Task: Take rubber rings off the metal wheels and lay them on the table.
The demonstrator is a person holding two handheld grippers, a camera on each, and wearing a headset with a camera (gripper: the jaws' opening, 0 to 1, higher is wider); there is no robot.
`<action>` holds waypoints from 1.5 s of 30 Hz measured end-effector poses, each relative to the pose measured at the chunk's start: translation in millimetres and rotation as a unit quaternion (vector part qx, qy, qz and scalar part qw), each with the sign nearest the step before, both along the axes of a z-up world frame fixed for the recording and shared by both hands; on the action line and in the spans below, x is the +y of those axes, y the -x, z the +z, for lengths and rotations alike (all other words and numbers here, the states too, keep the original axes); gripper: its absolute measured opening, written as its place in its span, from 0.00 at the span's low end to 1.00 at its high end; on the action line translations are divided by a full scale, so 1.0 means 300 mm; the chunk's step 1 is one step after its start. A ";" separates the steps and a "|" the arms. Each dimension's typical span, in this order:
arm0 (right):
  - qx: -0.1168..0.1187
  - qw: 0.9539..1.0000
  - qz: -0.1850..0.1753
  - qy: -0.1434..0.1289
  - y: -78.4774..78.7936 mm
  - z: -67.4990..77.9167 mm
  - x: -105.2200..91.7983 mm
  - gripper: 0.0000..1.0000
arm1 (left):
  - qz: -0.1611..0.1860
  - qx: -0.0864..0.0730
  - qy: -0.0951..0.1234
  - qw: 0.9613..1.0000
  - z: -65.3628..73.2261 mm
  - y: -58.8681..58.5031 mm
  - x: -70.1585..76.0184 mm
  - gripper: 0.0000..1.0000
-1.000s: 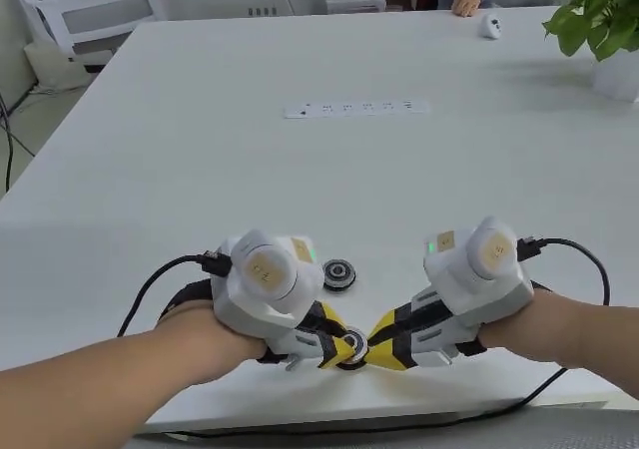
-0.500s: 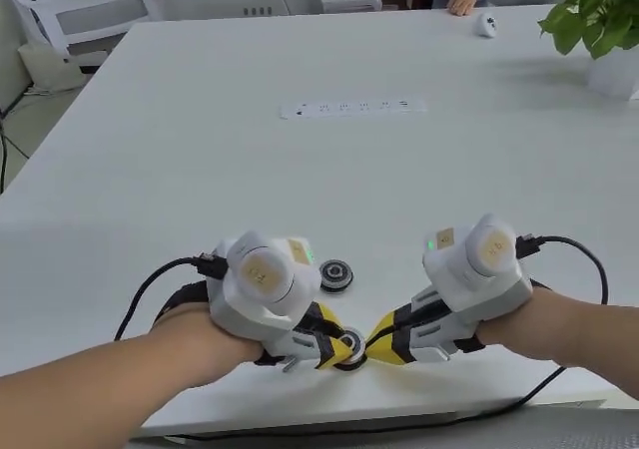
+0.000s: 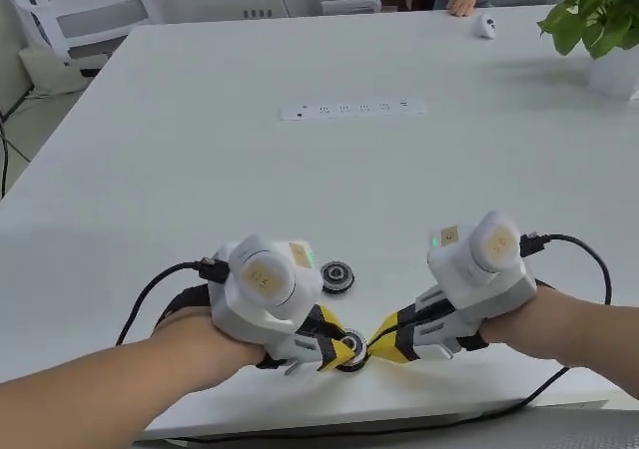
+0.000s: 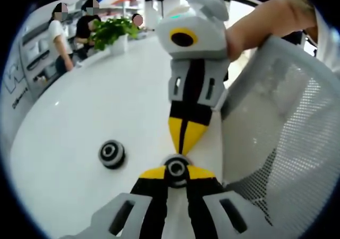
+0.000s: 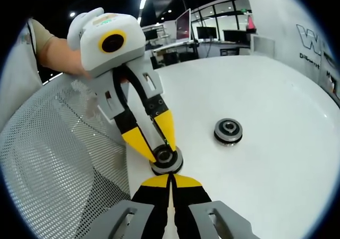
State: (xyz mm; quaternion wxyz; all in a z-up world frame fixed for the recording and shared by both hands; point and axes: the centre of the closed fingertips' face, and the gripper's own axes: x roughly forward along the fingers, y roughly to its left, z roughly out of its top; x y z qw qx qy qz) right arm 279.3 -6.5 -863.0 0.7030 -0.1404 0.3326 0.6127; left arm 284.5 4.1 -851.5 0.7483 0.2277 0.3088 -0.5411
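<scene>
Right gripper rises from bottom, yellow-tipped jaws pressed together, tips against near rim of metal wheel. Left gripper reaches in from upper left, yellow jaws clamped either side of same wheel. Second wheel lies flat on white table, apart to right, dark rubber ring round it. Mesh chair back at left.

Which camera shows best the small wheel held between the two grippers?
The right gripper view: the wheel sits close, its face open. The left gripper view shows it smaller, sides covered; the head view half hides it.
</scene>
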 end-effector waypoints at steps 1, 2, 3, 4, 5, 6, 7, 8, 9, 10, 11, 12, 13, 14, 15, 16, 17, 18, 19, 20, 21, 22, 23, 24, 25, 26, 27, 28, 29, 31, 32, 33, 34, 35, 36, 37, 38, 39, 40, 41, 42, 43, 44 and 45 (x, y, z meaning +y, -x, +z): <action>0.002 1.000 -0.002 -0.001 0.000 0.001 0.000 0.00 | 0.000 0.000 0.000 1.000 0.000 0.000 0.000 0.13; 0.003 1.000 -0.003 -0.001 0.000 0.000 -0.001 0.00 | 0.000 0.000 0.000 1.000 0.000 0.000 -0.001 0.13; 0.004 1.000 -0.004 -0.001 0.000 0.001 -0.001 0.00 | 0.000 0.000 0.000 1.000 0.000 0.000 -0.001 0.13; 0.007 1.000 -0.006 -0.001 0.000 0.001 -0.001 0.00 | 0.000 -0.001 -0.001 1.000 0.000 0.000 -0.001 0.13; 0.008 1.000 -0.007 -0.002 0.000 0.001 -0.001 0.00 | 0.000 -0.001 -0.001 1.000 0.000 0.001 -0.001 0.13; 0.013 1.000 -0.010 -0.003 -0.001 0.002 -0.002 0.00 | 0.000 -0.001 -0.001 1.000 0.000 0.001 -0.001 0.13; 0.015 1.000 -0.012 -0.003 -0.002 0.002 -0.003 0.00 | 0.000 -0.001 -0.001 1.000 0.000 0.000 -0.001 0.13; 0.019 1.000 -0.014 -0.004 -0.002 0.002 -0.003 0.00 | 0.000 -0.001 -0.001 1.000 0.000 0.000 -0.001 0.13; 0.021 1.000 -0.016 -0.005 -0.002 0.003 -0.003 0.00 | 0.000 -0.001 -0.001 1.000 0.000 0.000 -0.001 0.13; 0.025 0.999 -0.020 -0.006 -0.003 0.003 -0.004 0.00 | -0.001 -0.002 -0.002 1.000 0.000 0.000 -0.001 0.13; 0.028 0.999 -0.022 -0.006 -0.004 0.004 -0.004 0.00 | -0.002 -0.002 -0.003 1.000 -0.001 0.000 -0.001 0.13; 0.030 0.999 -0.024 -0.007 -0.004 0.004 -0.005 0.00 | -0.002 -0.003 -0.003 1.000 -0.001 0.000 -0.001 0.13; 0.033 0.999 -0.027 -0.009 -0.005 0.005 -0.005 0.00 | -0.002 -0.003 -0.004 1.000 -0.001 0.001 -0.001 0.12; 0.037 0.999 -0.030 -0.011 -0.007 0.005 -0.006 0.00 | -0.002 -0.003 -0.003 1.000 -0.001 0.001 -0.001 0.12; 0.041 0.999 -0.034 -0.012 -0.008 0.006 -0.007 0.00 | -0.001 -0.003 -0.003 1.000 -0.001 0.001 -0.001 0.12; 0.046 0.998 -0.038 -0.014 -0.008 0.007 -0.008 0.00 | -0.001 -0.002 -0.003 1.000 -0.001 0.001 -0.001 0.12; 0.047 0.998 -0.040 -0.015 -0.009 0.008 -0.008 0.00 | 0.000 -0.002 -0.004 1.000 -0.001 0.001 -0.001 0.12; 0.047 0.998 -0.041 -0.015 -0.010 0.010 -0.008 0.00 | 0.000 -0.002 -0.004 1.000 -0.001 0.000 -0.002 0.12; 0.048 0.998 -0.043 -0.016 -0.011 0.011 -0.009 0.00 | 0.000 -0.003 -0.005 1.000 -0.001 0.000 -0.002 0.12; 0.049 0.998 -0.044 -0.016 -0.011 0.012 -0.009 0.00 | 0.000 -0.003 -0.004 1.000 -0.001 0.000 -0.003 0.12; 0.051 0.997 -0.047 -0.018 -0.011 0.014 -0.009 0.00 | 0.000 -0.002 -0.004 1.000 -0.001 0.000 -0.002 0.12; 0.052 0.997 -0.048 -0.019 -0.012 0.014 -0.010 0.00 | 0.000 -0.002 -0.004 1.000 -0.001 0.000 -0.002 0.12; 0.054 0.997 -0.051 -0.020 -0.012 0.015 -0.009 0.00 | 0.000 -0.002 -0.004 1.000 -0.001 0.000 -0.002 0.12; 0.058 0.997 -0.054 -0.022 -0.013 0.017 -0.009 0.00 | 0.000 -0.002 -0.004 1.000 -0.002 0.000 -0.002 0.12; 0.062 0.996 -0.058 -0.024 -0.015 0.018 -0.008 0.00 | -0.001 -0.002 -0.004 1.000 -0.002 0.000 -0.002 0.12; 0.066 0.996 -0.061 -0.026 -0.015 0.017 -0.008 0.00 | 0.000 -0.003 -0.004 1.000 -0.002 0.000 -0.002 0.12; 0.070 0.995 -0.064 -0.027 -0.016 0.017 -0.008 0.00 | 0.000 -0.003 -0.005 1.000 -0.002 0.001 -0.003 0.12; 0.077 0.994 -0.069 -0.028 -0.017 0.016 -0.008 0.00 | 0.000 -0.004 -0.005 1.000 -0.002 0.001 -0.003 0.12; 0.079 0.994 -0.071 -0.029 -0.019 0.017 -0.007 0.00 | 0.000 -0.004 -0.005 1.000 -0.002 0.001 -0.003 0.12; 0.082 0.993 -0.074 -0.031 -0.019 0.020 -0.005 0.00 | 0.000 -0.005 -0.006 1.000 -0.002 0.001 -0.003 0.12; 0.081 0.993 -0.074 -0.032 -0.019 0.022 -0.004 0.00 | 0.000 -0.005 -0.006 1.000 -0.002 0.000 -0.003 0.12; 0.082 0.993 -0.074 -0.032 -0.018 0.022 -0.004 0.00 | 0.000 -0.005 -0.006 1.000 -0.002 0.001 -0.003 0.12; 0.083 0.993 -0.075 -0.034 -0.017 0.024 -0.003 0.00 | 0.000 -0.005 -0.007 1.000 -0.002 0.001 -0.003 0.12; 0.085 0.993 -0.077 -0.037 -0.018 0.028 -0.002 0.00 | 0.001 -0.005 -0.008 1.000 -0.002 0.001 -0.002 0.12; 0.085 0.993 -0.077 -0.037 -0.017 0.028 -0.002 0.00 | 0.000 -0.006 -0.009 1.000 -0.002 0.001 -0.002 0.12; 0.085 0.993 -0.077 -0.037 -0.017 0.029 -0.001 0.00 | 0.000 -0.006 -0.009 1.000 -0.002 0.001 -0.003 0.12; 0.085 0.993 -0.077 -0.037 -0.017 0.029 -0.001 0.00 | 0.000 -0.006 -0.009 1.000 -0.002 0.001 -0.003 0.12; 0.087 0.993 -0.078 -0.037 -0.017 0.030 0.000 0.00 | 0.001 -0.006 -0.009 1.000 -0.002 0.001 -0.003 0.12; 0.087 0.993 -0.078 -0.037 -0.016 0.032 0.001 0.00 | 0.001 -0.006 -0.009 1.000 -0.002 0.001 -0.003 0.12; 0.086 0.993 -0.077 -0.037 -0.015 0.034 0.002 0.00 | 0.001 -0.007 -0.010 1.000 -0.002 0.001 -0.002 0.12; 0.087 0.993 -0.077 -0.038 -0.015 0.034 0.002 0.00 | 0.000 -0.007 -0.010 1.000 -0.002 0.001 -0.002 0.12; 0.086 0.993 -0.077 -0.038 -0.015 0.035 0.002 0.00 | 0.000 -0.007 -0.010 1.000 -0.002 0.002 -0.003 0.12; 0.086 0.993 -0.077 -0.038 -0.014 0.036 0.003 0.00 | 0.001 -0.007 -0.011 1.000 -0.002 0.001 -0.003 0.12; 0.086 0.992 -0.078 -0.038 -0.013 0.037 0.003 0.00 | 0.001 -0.008 -0.011 1.000 -0.002 0.001 -0.003 0.12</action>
